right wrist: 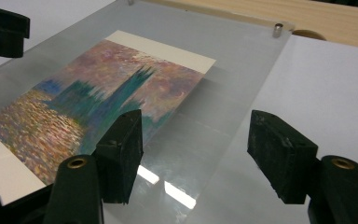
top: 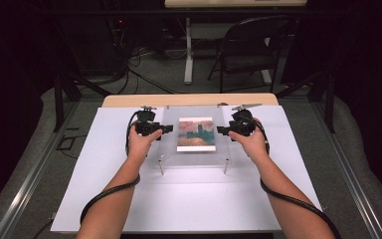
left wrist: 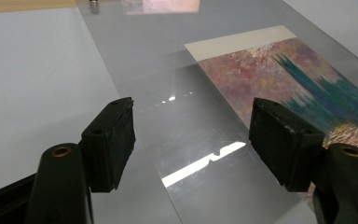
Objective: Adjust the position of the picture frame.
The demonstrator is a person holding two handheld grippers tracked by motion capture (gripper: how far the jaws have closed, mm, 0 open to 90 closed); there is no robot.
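High view looks down on a white counter (top: 104, 164) where a clear plastic sheet (top: 194, 162) stands raised on short metal posts (top: 161, 167). A painted picture (top: 195, 134) in pinks, teal and orange, with a pale border, lies flat at the middle of that sheet; whether it sits on top of the plastic or under it cannot be told. The person's forearms come in from the bottom, each hand holding a gripper at one side of the sheet, and a black cable trails from each along the arm.

The left gripper (top: 168, 128) is at the sheet's left edge, beside the picture. In the left gripper view its jaws are spread wide, one over the white counter and the other over the picture's (left wrist: 279, 74) near edge, with the bare plastic (left wrist: 186, 135) between them; they pinch nothing.

The right gripper (top: 221, 130) is at the sheet's right edge, level with the left one. In the right gripper view its jaws are likewise spread, one in front of the picture (right wrist: 88, 98), the other over the white counter (right wrist: 335, 98), with the sheet's edge (right wrist: 223, 154) running between them. A metal post (right wrist: 278, 30) shows at the sheet's far corner, and a wooden strip (right wrist: 317, 13) lies beyond it.
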